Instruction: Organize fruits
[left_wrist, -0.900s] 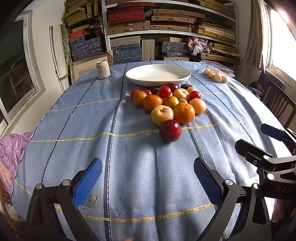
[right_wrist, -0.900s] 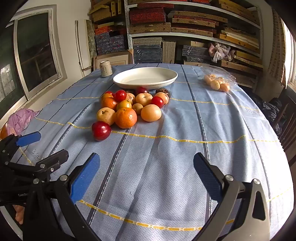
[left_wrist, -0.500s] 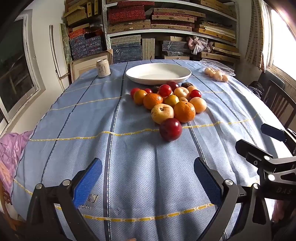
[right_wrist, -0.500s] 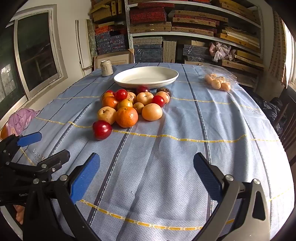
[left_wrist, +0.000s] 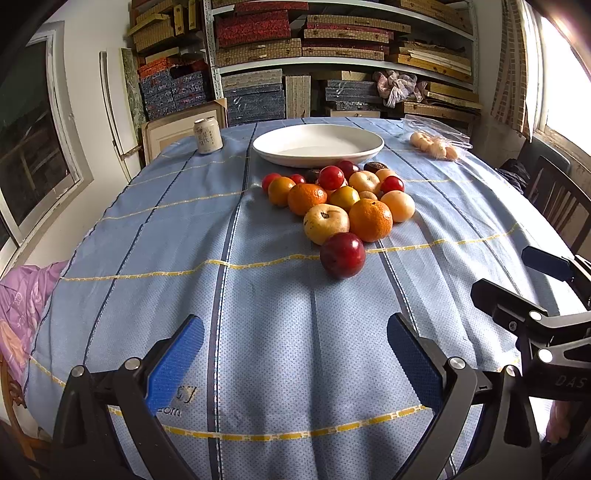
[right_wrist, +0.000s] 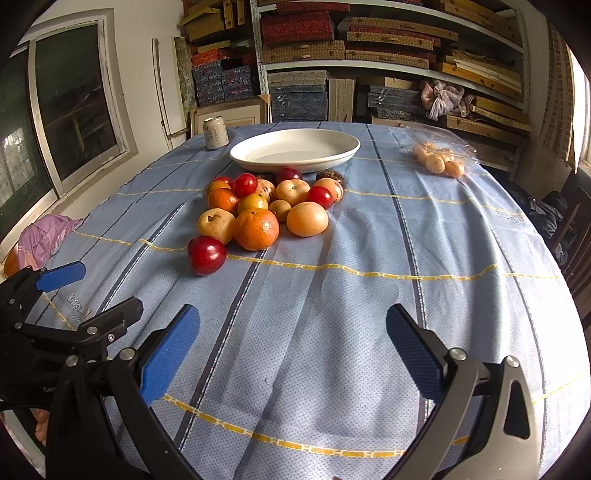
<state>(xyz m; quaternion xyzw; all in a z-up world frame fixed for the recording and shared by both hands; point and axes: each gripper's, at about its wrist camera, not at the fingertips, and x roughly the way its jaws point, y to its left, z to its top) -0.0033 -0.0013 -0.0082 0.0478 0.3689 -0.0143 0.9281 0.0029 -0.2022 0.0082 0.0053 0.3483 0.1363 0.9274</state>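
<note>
From the left wrist view, the left gripper (left_wrist: 295, 350) stands wide apart over bare blue tablecloth (left_wrist: 147, 229), holding nothing. The fruit pile (left_wrist: 340, 199) lies ahead, slightly right, with the white plate (left_wrist: 317, 144) beyond it.

From the right wrist view, the right gripper (right_wrist: 293, 343) gapes equally wide and empty; the fruit pile (right_wrist: 266, 210) sits ahead-left, before the white plate (right_wrist: 295, 149).

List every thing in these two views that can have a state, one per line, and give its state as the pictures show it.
left gripper: open, nothing between its fingers
right gripper: open, nothing between its fingers
white plate: empty, upright on the tablecloth
fruit pile: loose on the cloth, beside the plate
dark red fruit: nearest the grippers, at the pile's edge
can: upright
clear plastic pack: holds small orange fruits
</note>
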